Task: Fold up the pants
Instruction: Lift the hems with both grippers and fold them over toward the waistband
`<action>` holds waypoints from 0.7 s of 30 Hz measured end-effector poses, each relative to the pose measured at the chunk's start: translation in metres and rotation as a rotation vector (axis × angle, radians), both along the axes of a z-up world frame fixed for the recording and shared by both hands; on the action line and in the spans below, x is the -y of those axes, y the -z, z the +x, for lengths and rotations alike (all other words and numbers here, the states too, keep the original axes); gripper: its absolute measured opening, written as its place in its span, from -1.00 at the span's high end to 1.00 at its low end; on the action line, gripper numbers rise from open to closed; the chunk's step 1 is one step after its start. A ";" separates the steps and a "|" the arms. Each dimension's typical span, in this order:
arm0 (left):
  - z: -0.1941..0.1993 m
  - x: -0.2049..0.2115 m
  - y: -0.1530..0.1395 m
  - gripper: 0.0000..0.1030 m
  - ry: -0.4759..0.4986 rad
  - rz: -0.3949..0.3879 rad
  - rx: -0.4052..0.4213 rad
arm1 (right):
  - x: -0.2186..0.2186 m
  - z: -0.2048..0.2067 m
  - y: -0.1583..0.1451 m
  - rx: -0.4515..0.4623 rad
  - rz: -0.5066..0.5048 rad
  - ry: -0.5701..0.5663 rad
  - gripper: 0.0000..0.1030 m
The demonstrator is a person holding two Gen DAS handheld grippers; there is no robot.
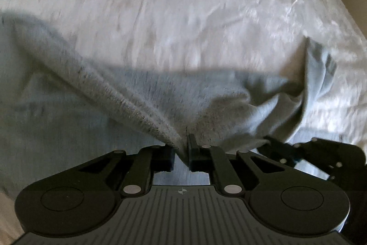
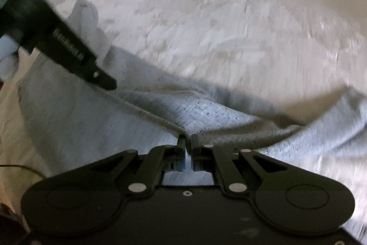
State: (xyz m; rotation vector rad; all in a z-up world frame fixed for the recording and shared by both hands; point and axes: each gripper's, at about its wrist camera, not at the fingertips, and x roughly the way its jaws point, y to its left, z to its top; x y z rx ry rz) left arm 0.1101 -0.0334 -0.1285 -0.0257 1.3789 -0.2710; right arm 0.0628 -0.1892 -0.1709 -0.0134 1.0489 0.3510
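- Left wrist view: the left gripper (image 1: pixel 183 148) is clamped on a fold of the grey pants (image 1: pixel 142 93) – fabric bunches right between the black fingers (image 1: pixel 191 148) and pulls up into a taut ridge running off to the upper left. The rest of the pants drapes over the white bed (image 1: pixel 183 4), one part standing up in a peak at the right. The right gripper (image 1: pixel 296 156) peeks in at the lower right edge, down by the cloth; from here I can't tell how its fingers stand.
- Right wrist view: the right gripper (image 2: pixel 188 141) is pinched on the pants (image 2: pixel 195 107) edge too, with only a thin sliver of cloth between the fingers (image 2: pixel 181 144). The hem stretches tight from it up-left to the left gripper (image 2: pixel 107 82), whose tip sits on that same edge. Pants spread over the bed (image 2: pixel 218 15) on both sides – everything's pretty blurry.
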 end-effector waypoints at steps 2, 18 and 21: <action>-0.004 -0.004 0.006 0.80 -0.027 -0.006 -0.020 | 0.007 -0.008 -0.003 -0.013 0.042 0.046 0.75; 0.001 -0.003 0.005 0.81 -0.064 0.007 0.019 | 0.136 0.137 0.021 -0.016 -0.218 0.719 0.41; 0.002 -0.003 0.007 0.81 -0.068 0.010 0.009 | 0.138 0.164 0.043 -0.075 -0.315 0.745 0.36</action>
